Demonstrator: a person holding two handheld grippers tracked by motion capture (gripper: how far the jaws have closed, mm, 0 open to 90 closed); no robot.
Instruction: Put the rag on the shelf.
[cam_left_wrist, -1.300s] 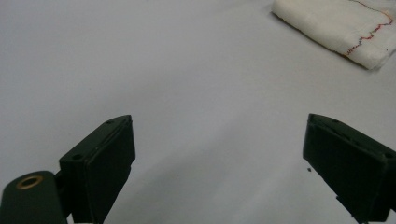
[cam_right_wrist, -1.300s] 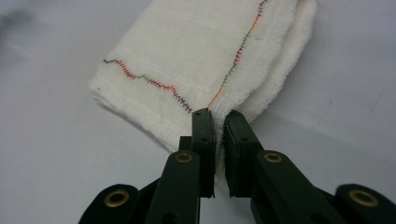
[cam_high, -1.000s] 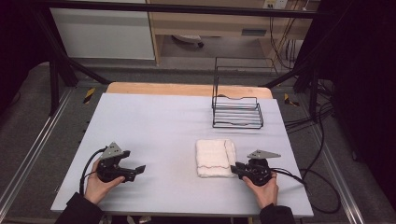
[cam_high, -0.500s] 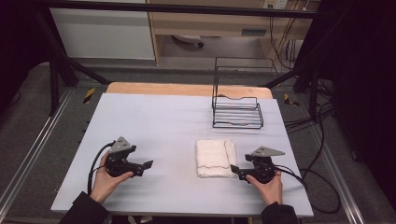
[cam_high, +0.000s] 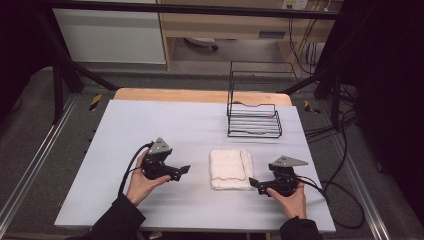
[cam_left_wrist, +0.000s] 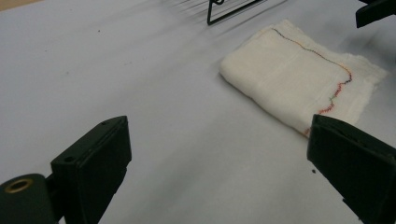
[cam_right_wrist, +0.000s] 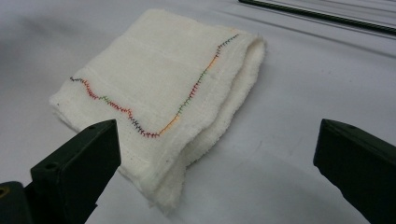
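Folded towel on the surface, both hand-held grippers open beside it, nothing yet picked up

The right hand-held gripper sat near the front edge of the surface with its jaws spread wide, having just been opening, and nothing between them; its tips pointed at the front right corner of the folded white towel, just short of touching it. The left hand-held gripper hovered on the towel's other side, jaws also wide apart and empty, a little way off from the cloth. The towel lay flat and neatly folded, its coloured stitching on top, toward the front of the surface and right of the middle. The black wire rack stood empty near the back right corner, well apart from the towel. By my judgement the folding looked finished, and any lift or move to the rack was yet to be done.
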